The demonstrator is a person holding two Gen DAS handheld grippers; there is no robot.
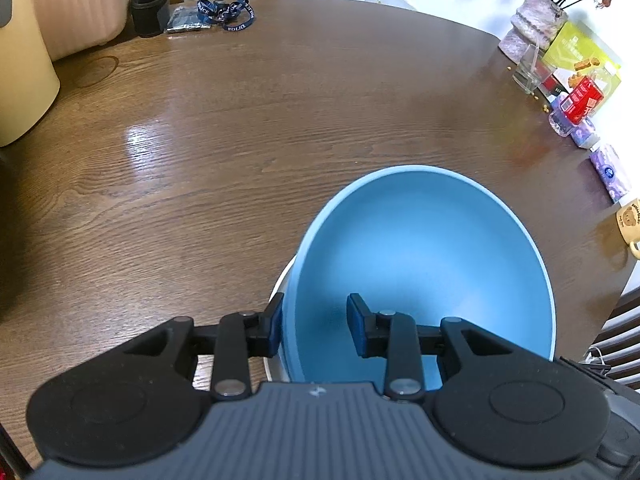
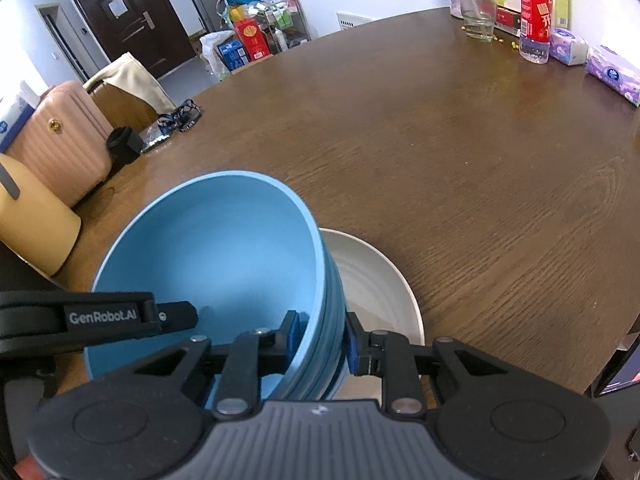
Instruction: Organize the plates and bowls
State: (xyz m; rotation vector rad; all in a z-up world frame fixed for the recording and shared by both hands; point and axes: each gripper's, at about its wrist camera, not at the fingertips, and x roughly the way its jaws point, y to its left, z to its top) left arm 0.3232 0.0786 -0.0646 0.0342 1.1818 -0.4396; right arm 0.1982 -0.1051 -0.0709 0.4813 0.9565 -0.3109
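Observation:
A blue bowl (image 1: 424, 264) sits on a white plate (image 1: 280, 280) near the front edge of the wooden table (image 1: 240, 140). My left gripper (image 1: 316, 326) straddles the bowl's left wall, one pad outside and one inside, with a gap at the inner pad. In the right wrist view my right gripper (image 2: 322, 338) straddles the right wall of the blue bowl (image 2: 212, 264), its pads close on the wall. The white plate (image 2: 372, 284) shows under and right of the bowl. The left gripper's arm (image 2: 100, 316) reaches in from the left.
A glass (image 2: 478, 16), a red-labelled bottle (image 2: 536, 16), tissue packs (image 2: 612, 72) and a vase (image 1: 532, 24) line the table's right side. A black cup (image 1: 148, 12) and lanyards (image 1: 228, 12) lie at the far left. A cream container (image 2: 32, 232) and pink suitcase (image 2: 60, 140) stand beside.

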